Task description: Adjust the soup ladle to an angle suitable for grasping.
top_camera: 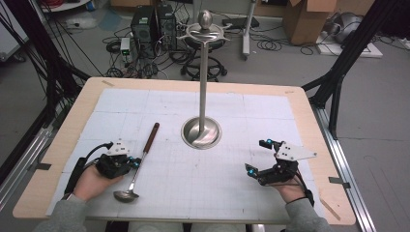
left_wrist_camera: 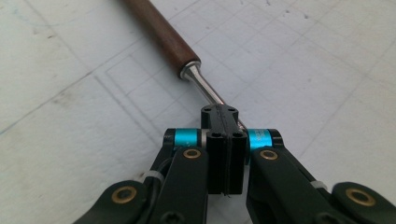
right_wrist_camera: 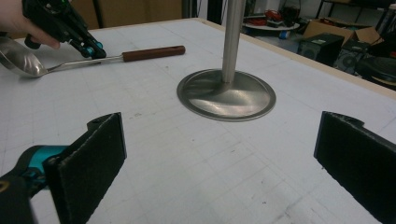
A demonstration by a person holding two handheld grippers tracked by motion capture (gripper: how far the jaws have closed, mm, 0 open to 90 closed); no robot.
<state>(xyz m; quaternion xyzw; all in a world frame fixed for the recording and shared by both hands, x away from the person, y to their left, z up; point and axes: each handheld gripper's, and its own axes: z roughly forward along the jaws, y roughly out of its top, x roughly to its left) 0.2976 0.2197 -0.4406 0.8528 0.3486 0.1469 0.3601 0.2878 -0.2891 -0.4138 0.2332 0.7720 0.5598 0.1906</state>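
A steel ladle (top_camera: 146,147) with a brown wooden handle (left_wrist_camera: 163,37) lies on the white gridded mat, its bowl (top_camera: 125,195) toward the front. My left gripper (top_camera: 137,163) is shut, pads pressed together, with its tips (left_wrist_camera: 219,114) right at the bare metal shaft, which crosses under them at a slant. Whether the tips touch the shaft I cannot tell. The right gripper view shows the ladle (right_wrist_camera: 112,58) with the left gripper (right_wrist_camera: 93,50) on its shaft. My right gripper (top_camera: 256,156) hovers open at the front right, its jaws wide apart (right_wrist_camera: 224,140) and nothing between them.
A steel stand with a round base (top_camera: 201,133) and a tall pole topped by hooks (top_camera: 205,34) rises mid-table; its base (right_wrist_camera: 226,95) lies ahead of the right gripper. The wooden table edge (top_camera: 309,121) frames the mat. Computers, cables and boxes sit on the floor beyond.
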